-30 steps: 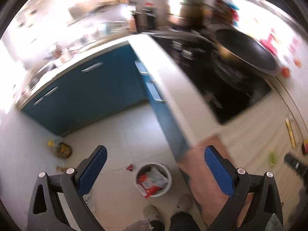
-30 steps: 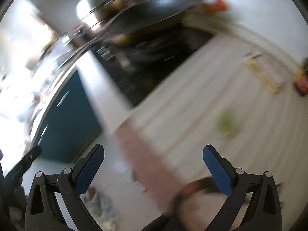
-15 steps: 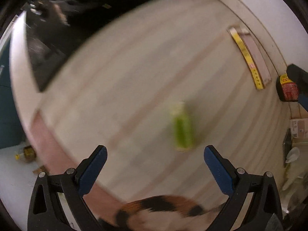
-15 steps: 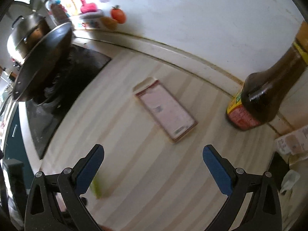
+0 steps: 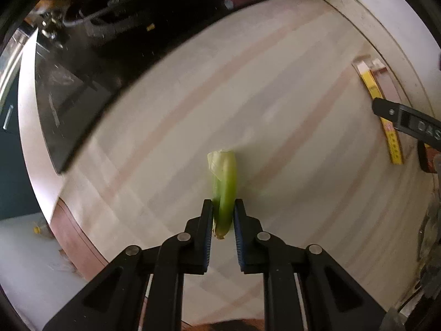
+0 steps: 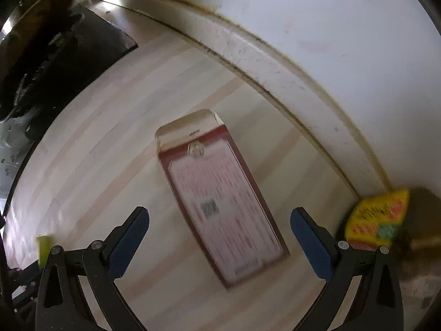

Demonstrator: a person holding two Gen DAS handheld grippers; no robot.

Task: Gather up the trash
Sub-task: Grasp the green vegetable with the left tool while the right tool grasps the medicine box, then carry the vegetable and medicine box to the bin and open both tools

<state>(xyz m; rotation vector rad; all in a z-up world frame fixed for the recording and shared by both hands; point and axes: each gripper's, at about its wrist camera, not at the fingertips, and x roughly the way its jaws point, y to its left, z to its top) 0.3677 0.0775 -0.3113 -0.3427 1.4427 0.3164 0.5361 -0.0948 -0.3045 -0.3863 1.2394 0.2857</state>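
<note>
Two grippers work the striped countertop point(image 5: 275, 82): the left gripper point(image 5: 223, 218) is clamped on a green vegetable scrap point(image 5: 224, 187) pointing toward 12 o'clock, while the right gripper point(image 6: 220, 229) gapes wide above a flattened red carton point(image 6: 220, 198).

On the tabletop point(image 6: 82, 165): one green vegetable scrap point(image 5: 224, 184), one flattened red-and-white carton point(image 6: 220, 201), one yellow-labelled bottle point(image 6: 377, 220), one black stovetop point(image 6: 55, 63). Two tools: left point(image 5: 223, 215), right point(image 6: 220, 229).

A green stalk scrap point(image 5: 223, 190), pale and leafy at its far end, lies on the striped desk point(image 5: 275, 104). A flattened red-and-white carton point(image 6: 220, 195) lies face up near the wall.
</note>
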